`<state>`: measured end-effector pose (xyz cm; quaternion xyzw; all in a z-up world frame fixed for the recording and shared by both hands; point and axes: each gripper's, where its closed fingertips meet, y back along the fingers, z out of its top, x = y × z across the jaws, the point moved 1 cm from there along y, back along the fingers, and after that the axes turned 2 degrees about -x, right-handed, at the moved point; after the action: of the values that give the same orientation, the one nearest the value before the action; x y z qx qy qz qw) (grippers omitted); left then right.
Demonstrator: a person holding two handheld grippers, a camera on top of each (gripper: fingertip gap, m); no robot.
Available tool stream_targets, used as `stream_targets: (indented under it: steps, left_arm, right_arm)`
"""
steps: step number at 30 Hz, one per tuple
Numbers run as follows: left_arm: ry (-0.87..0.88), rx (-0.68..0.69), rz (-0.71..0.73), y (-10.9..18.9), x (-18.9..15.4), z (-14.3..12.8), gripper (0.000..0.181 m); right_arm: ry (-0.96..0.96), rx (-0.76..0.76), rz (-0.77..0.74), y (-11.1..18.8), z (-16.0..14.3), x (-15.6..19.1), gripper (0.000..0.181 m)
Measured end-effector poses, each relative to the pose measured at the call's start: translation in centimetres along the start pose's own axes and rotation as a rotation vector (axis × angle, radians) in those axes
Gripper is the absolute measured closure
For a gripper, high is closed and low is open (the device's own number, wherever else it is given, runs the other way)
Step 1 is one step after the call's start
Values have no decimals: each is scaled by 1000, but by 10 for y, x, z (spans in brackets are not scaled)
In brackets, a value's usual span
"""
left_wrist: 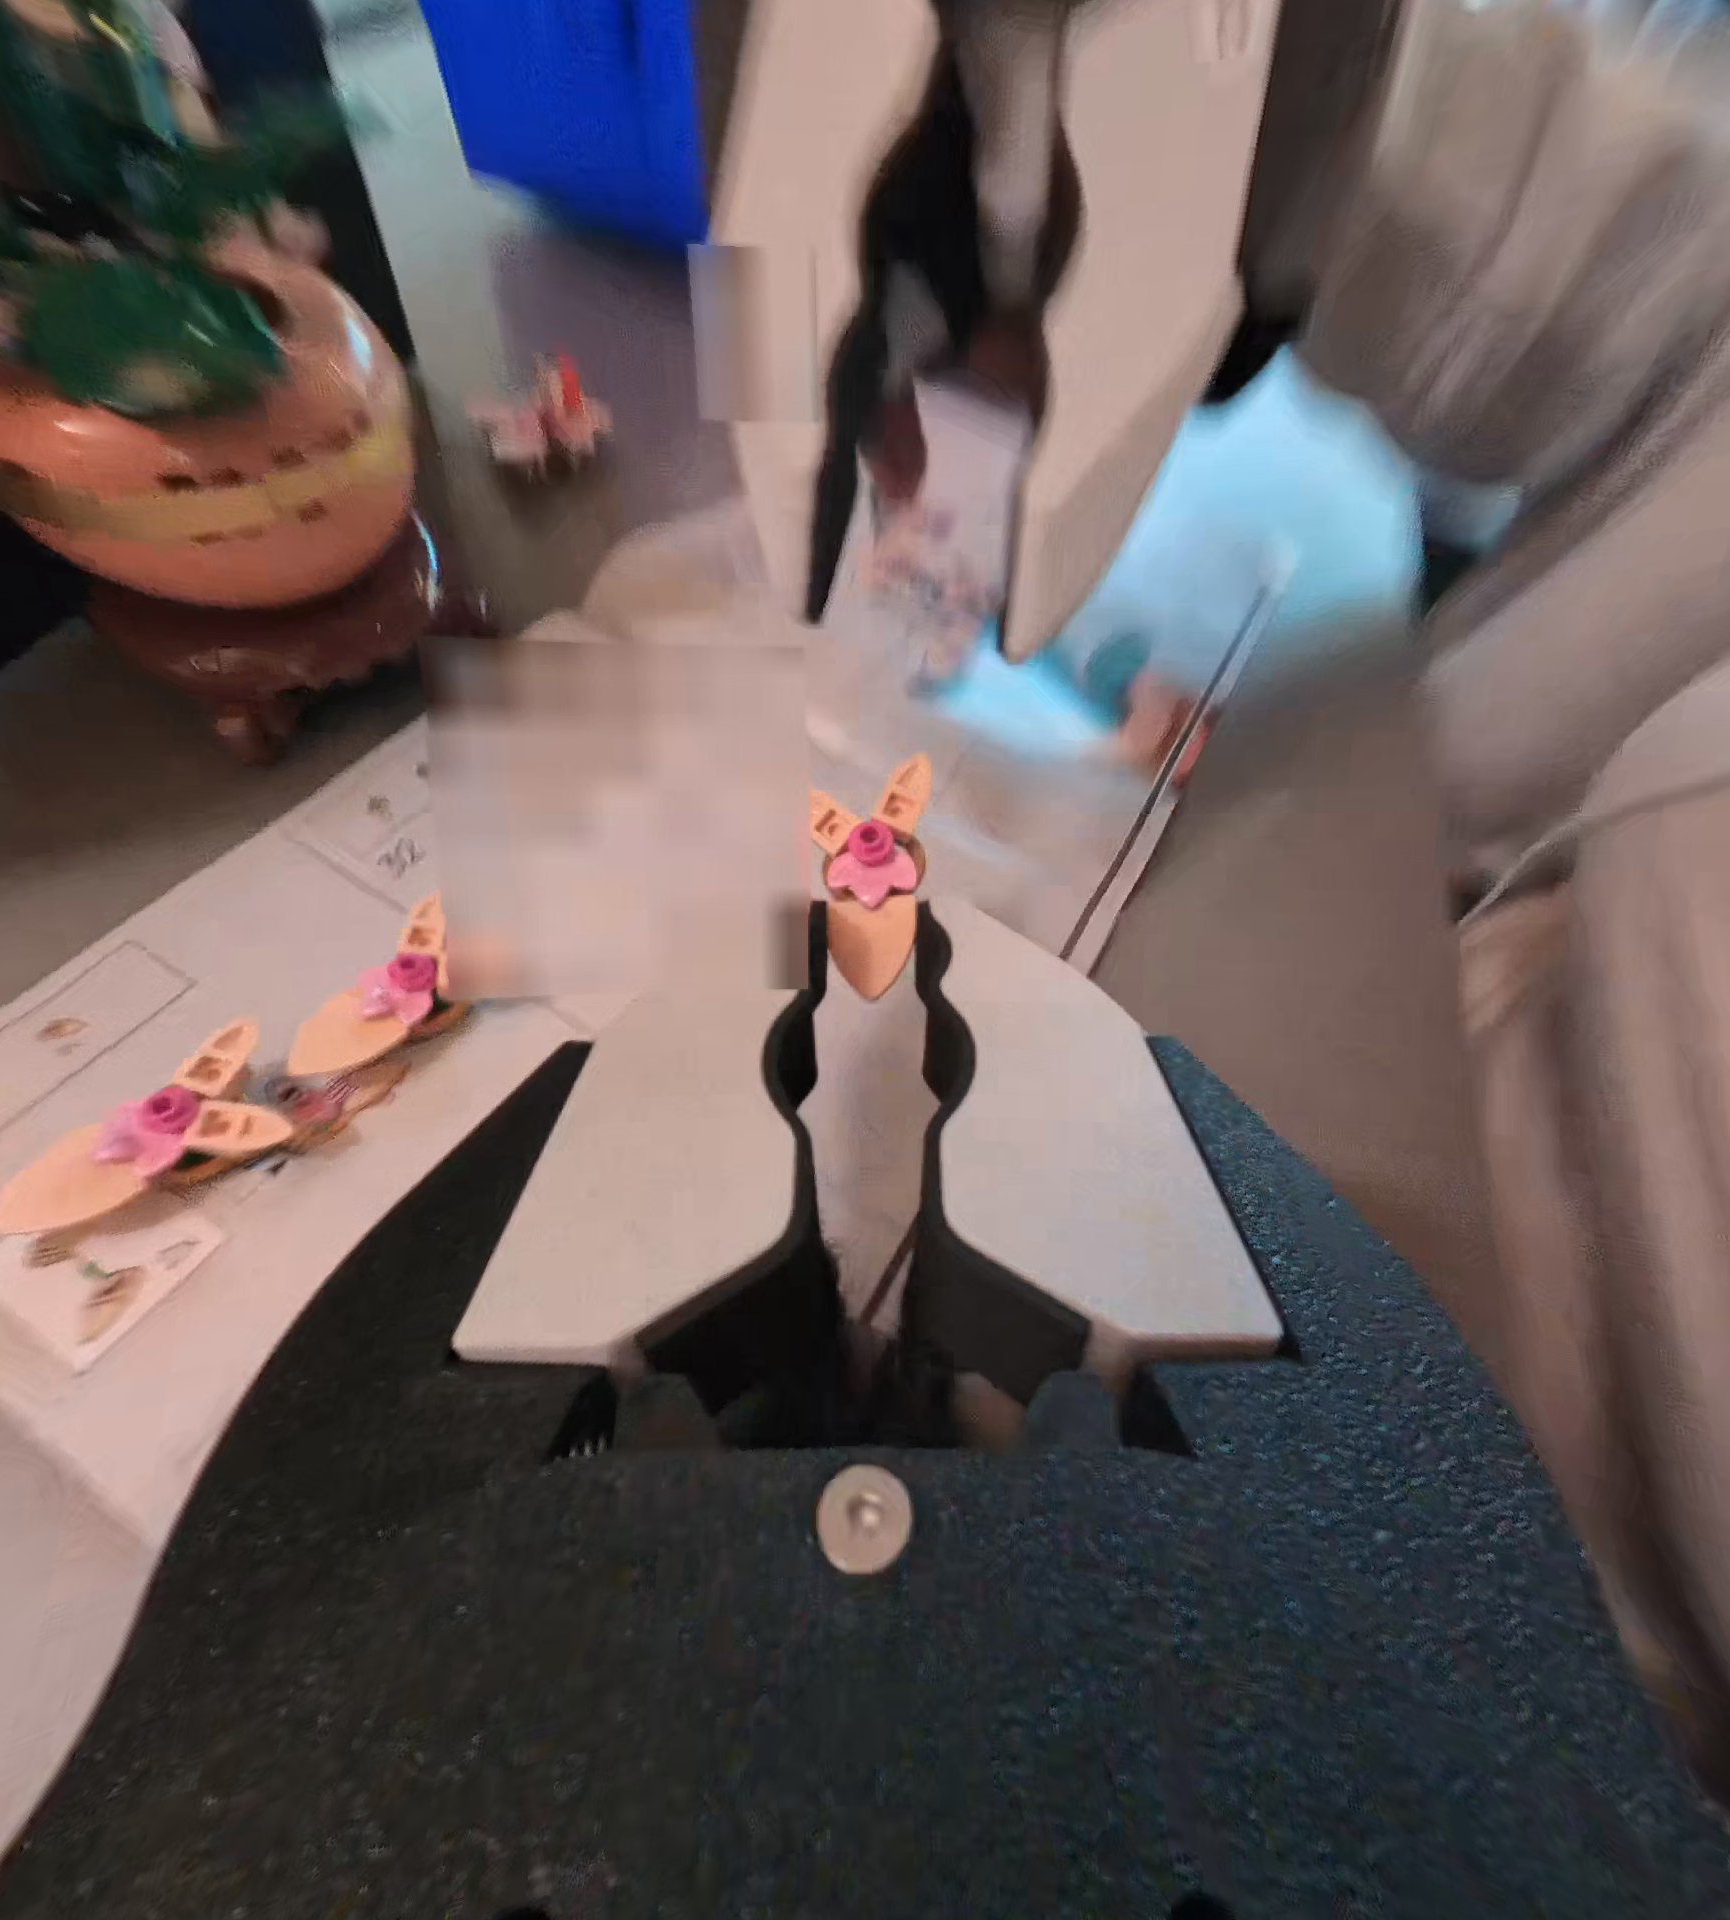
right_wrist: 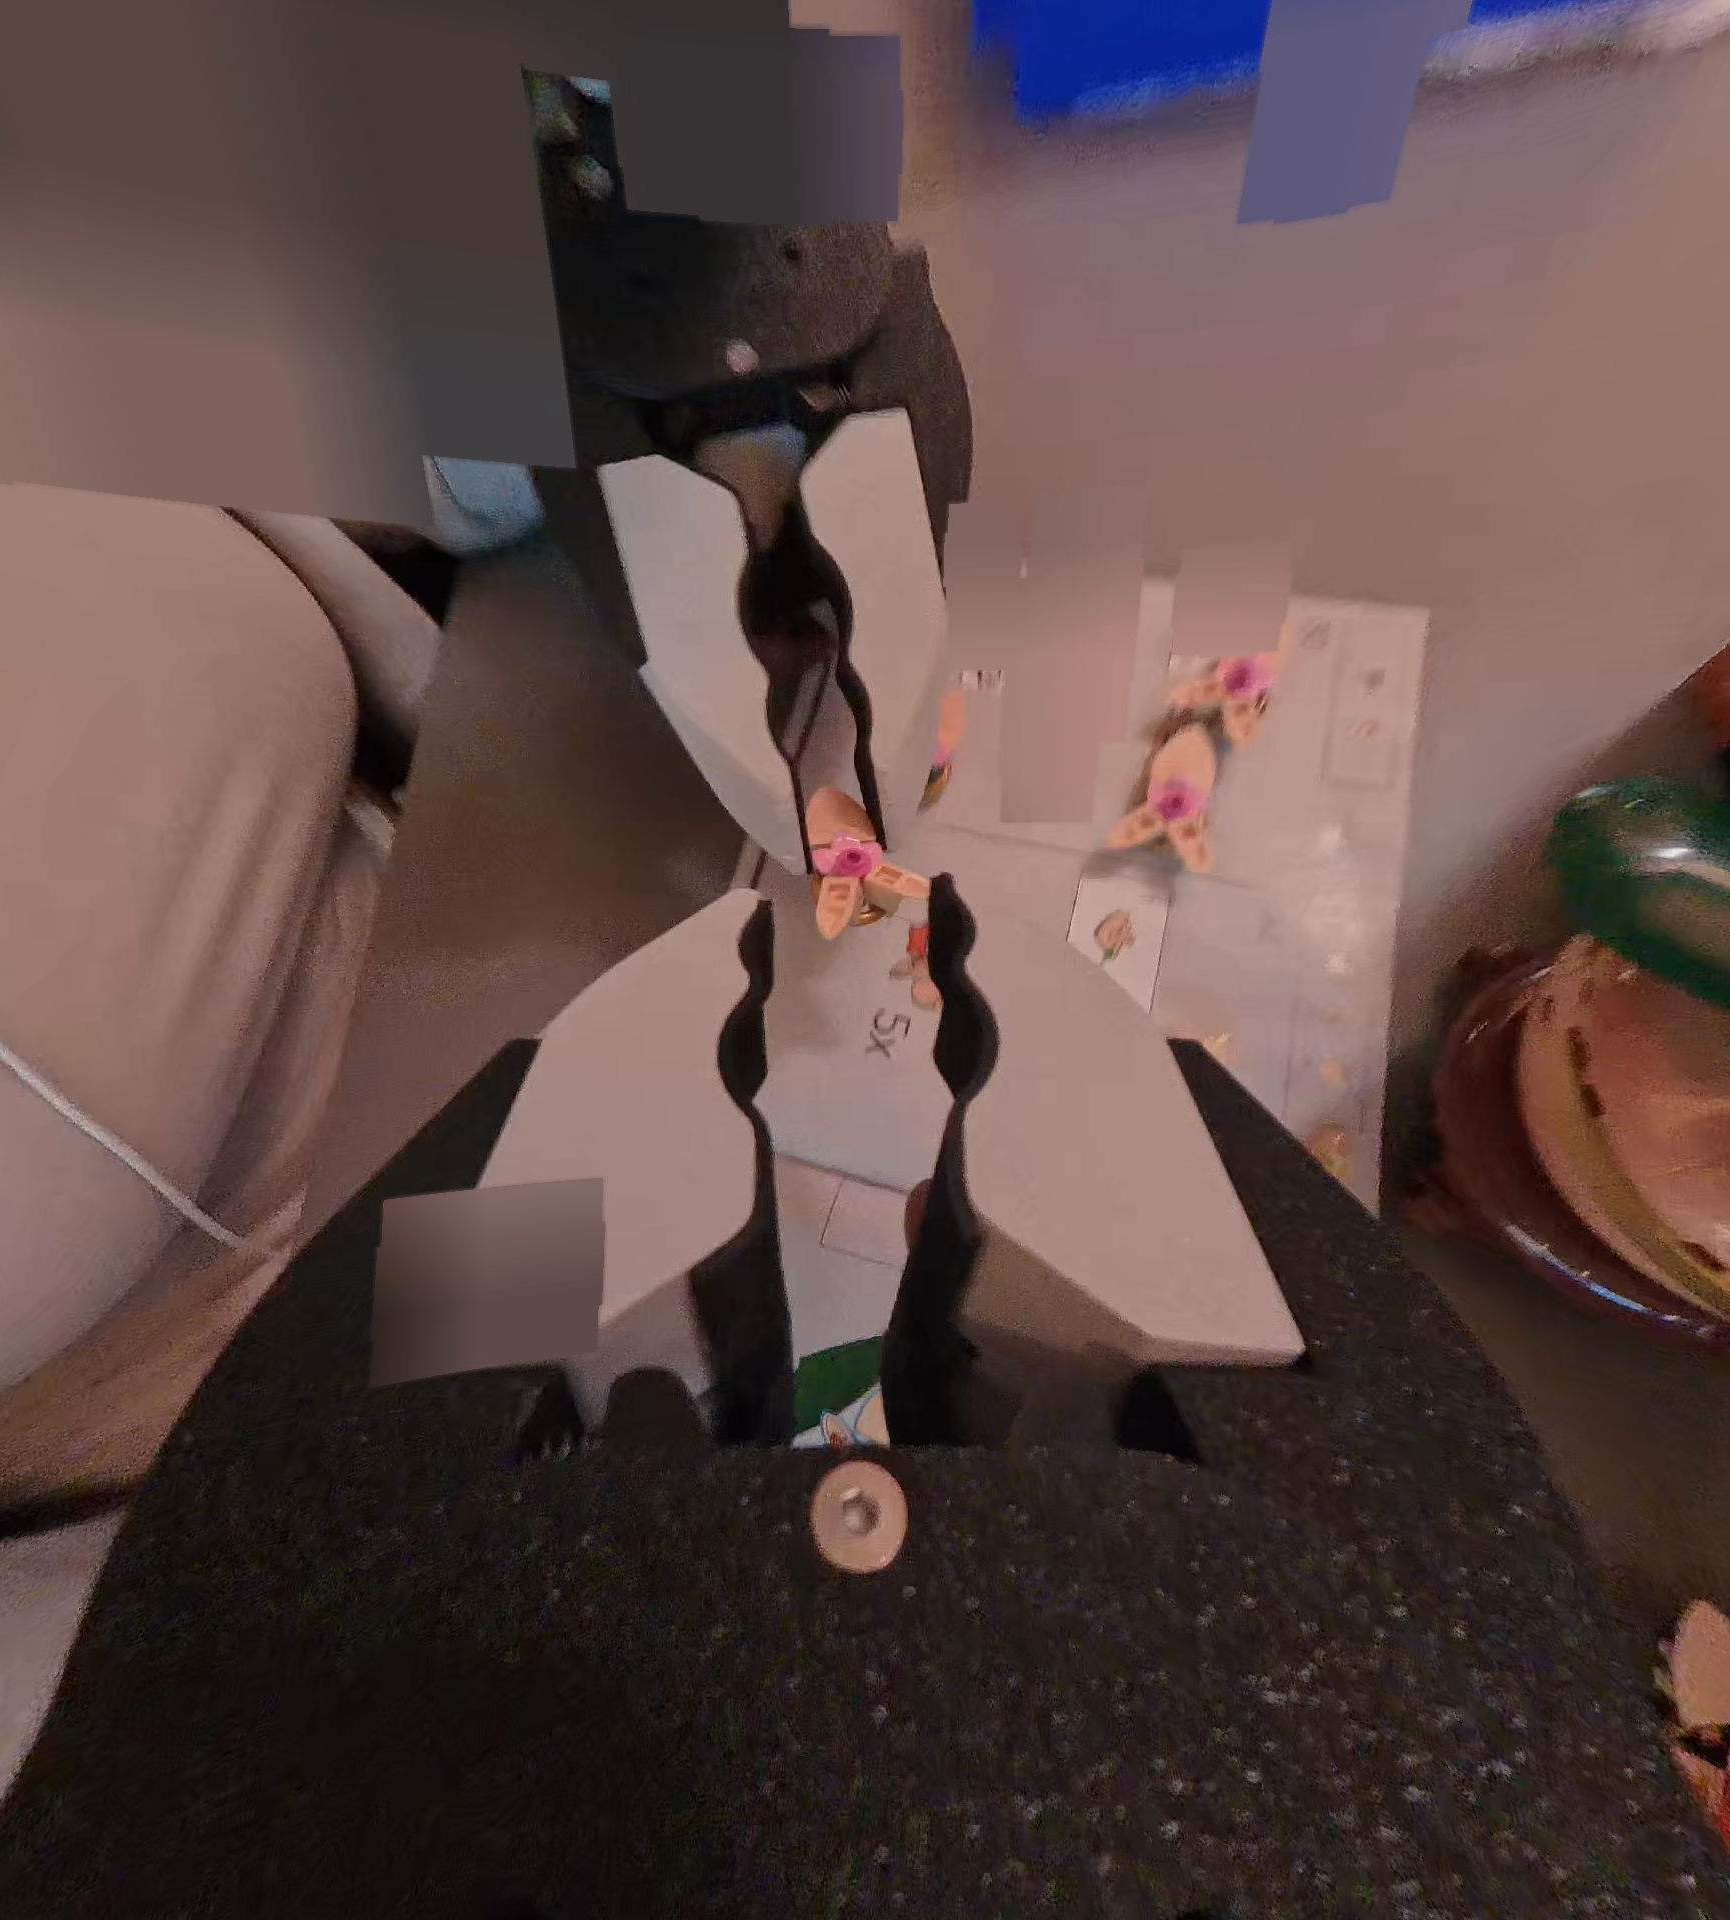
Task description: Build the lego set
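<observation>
Left gripper point(left_wrist: 871, 951): fingers drawn close, pinching the long tan petal of a small flower piece point(left_wrist: 871, 894), a pink centre with two short tan petals fanned out at its 12 o'clock. The piece is held off the table, tip end between the pads.

Right gripper point(right_wrist: 845, 899): its fingers stand apart with a clear gap between them and nothing in the gap. The tips sit right at the free petals of the held flower; whether they touch it I cannot tell. In the left wrist view the same gripper comes down from 12 o'clock and is smeared by motion.

Outward from the held piece: two more flower assemblies point(left_wrist: 165, 1143) lie at 8 to 9 o'clock on the open instruction booklet point(left_wrist: 113, 987), which lies flat on the table. Further out, at 10 o'clock, is the built pot with green foliage point(left_wrist: 165, 436) on its dark stand. Light fabric fills the 3 o'clock side, probably the person's clothing.

Judgement: step in hand is a repeated flower sub-build, with this one being finished or adjusted between the two grippers. Next move likely calls for the right fingers to close on a short petal or the pink centre while the left holds firm. Risk: the small piece twisting out of the pinch.
</observation>
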<state>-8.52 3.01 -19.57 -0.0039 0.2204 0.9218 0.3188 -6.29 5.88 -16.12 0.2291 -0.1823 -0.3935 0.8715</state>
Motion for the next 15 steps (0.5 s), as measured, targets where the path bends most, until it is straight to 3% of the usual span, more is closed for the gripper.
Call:
stream_targets:
  steps: [3,5,8,11,15]
  left_arm:
    - [366,-296,-227,21,-7,41,166]
    - [553,-380,-362,32,-8,53,166]
    - [683,-385,-507,35,-17,56,166]
    - [744,-396,-615,36,-28,61,166]
    - [755,-382,-639,34,-34,61,166]
  right_arm:
    - [107,-214,-38,16,18,7,140]
    - [212,-270,-86,21,25,10,135]
    - [324,-293,-111,20,35,13,137]
    - [365,-259,-36,9,40,20,138]
    - [409,-235,55,-3,43,29,146]
